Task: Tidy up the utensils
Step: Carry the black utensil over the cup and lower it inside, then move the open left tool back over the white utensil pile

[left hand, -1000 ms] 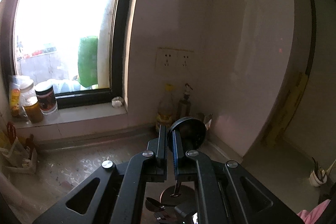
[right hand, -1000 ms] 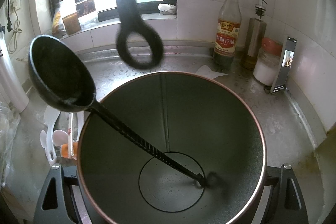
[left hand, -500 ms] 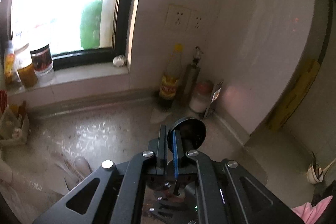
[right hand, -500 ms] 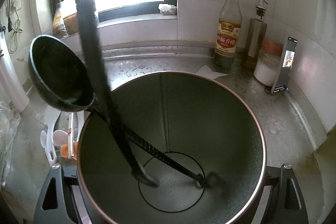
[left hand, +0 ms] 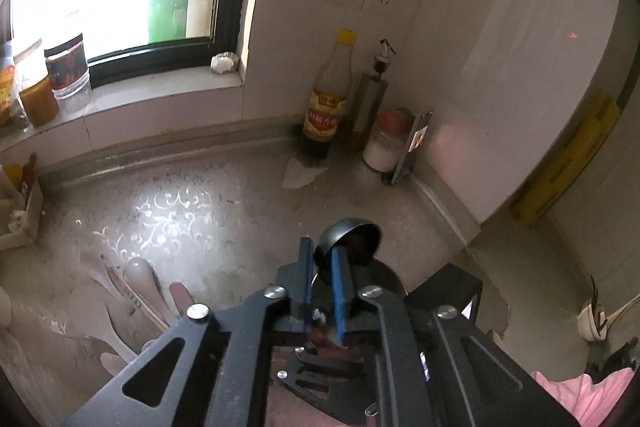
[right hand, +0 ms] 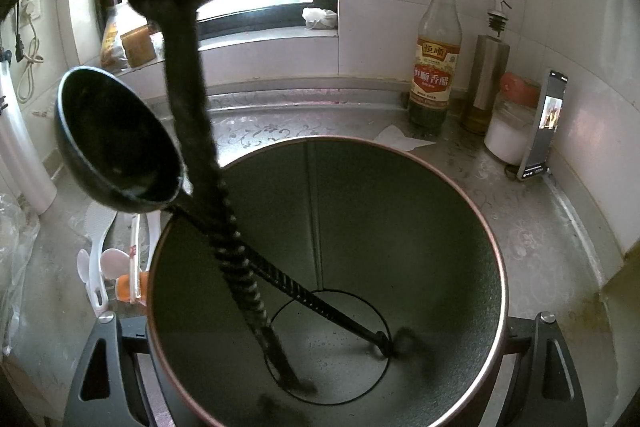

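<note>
- Left wrist view: the left tongs (left hand: 322, 269) hang over the bucket (left hand: 394, 277), and their blue fingers (left hand: 338, 291) have just been opening, so a narrow gap shows between them.
- A black ladle (left hand: 352, 239) has its bowl just past the fingertips; whether a handle lies in the gap I cannot tell.
- White spoons (left hand: 138, 277) lie on the surface (left hand: 224, 203) to the left.
- Right wrist view: the right tongs (right hand: 324, 323) are clamped on the bucket (right hand: 440, 211), one finger on each side of its copper rim.
- Inside it stand two black utensils: a ladle (right hand: 116, 143) leaning over the left rim and a second handle (right hand: 192, 131) reaching the bottom.
- A vinegar bottle (right hand: 434, 59) stands behind.
</note>
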Motion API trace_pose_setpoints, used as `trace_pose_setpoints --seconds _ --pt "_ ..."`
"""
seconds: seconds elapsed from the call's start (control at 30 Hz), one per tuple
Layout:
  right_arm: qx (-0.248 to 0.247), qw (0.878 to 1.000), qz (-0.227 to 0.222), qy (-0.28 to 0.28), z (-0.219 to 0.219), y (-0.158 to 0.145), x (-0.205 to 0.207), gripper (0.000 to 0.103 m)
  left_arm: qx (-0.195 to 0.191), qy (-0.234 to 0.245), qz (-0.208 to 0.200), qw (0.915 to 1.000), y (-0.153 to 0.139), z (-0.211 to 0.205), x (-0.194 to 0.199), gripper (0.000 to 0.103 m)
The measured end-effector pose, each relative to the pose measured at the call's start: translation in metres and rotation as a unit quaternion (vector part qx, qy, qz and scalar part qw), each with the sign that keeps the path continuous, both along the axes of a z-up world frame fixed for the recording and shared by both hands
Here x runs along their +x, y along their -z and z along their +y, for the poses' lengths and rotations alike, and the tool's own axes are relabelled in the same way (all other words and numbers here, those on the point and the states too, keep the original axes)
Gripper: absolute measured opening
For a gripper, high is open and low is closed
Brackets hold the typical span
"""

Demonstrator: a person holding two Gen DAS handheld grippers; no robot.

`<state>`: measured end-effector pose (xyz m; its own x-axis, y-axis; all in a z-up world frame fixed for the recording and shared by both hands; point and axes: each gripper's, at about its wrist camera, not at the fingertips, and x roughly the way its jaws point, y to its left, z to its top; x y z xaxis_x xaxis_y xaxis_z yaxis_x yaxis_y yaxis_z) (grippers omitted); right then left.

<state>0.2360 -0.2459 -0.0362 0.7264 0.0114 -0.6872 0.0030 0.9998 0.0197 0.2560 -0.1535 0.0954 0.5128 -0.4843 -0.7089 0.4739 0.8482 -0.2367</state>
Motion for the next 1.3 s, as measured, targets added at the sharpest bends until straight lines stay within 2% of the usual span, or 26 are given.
trace_pose_setpoints --seconds 0.07,0.1,0.37,0.67,0.87,1.03,1.3 --pt "0.000 1.000 0.000 0.000 0.000 0.000 0.000 0.090 -0.002 -0.003 0.001 1.0000 -0.001 0.001 -0.001 0.032" --pt "0.000 1.000 0.000 0.000 0.000 0.000 0.000 0.090 -0.004 -0.005 -0.001 1.0000 -0.002 0.003 -0.002 0.034" --pt "0.000 1.000 0.000 0.000 0.000 0.000 0.000 0.090 -0.016 -0.039 -0.015 0.9990 -0.013 0.025 -0.001 0.038" --pt "0.000 1.000 0.000 0.000 0.000 0.000 0.000 0.090 -0.014 -0.133 -0.015 0.9910 -0.009 0.076 0.009 0.044" --pt "0.001 1.000 0.000 0.002 0.002 0.000 0.002 0.090 -0.004 -0.210 -0.003 0.9777 0.006 0.123 0.012 0.045" --pt "0.003 1.000 -0.002 0.003 0.002 0.000 0.002 0.090 0.000 -0.280 0.021 0.9597 0.026 0.169 0.009 0.047" --pt "0.005 1.000 -0.008 0.003 0.000 0.001 -0.001 0.090 -0.005 -0.343 0.045 0.9381 0.046 0.211 -0.001 0.048"
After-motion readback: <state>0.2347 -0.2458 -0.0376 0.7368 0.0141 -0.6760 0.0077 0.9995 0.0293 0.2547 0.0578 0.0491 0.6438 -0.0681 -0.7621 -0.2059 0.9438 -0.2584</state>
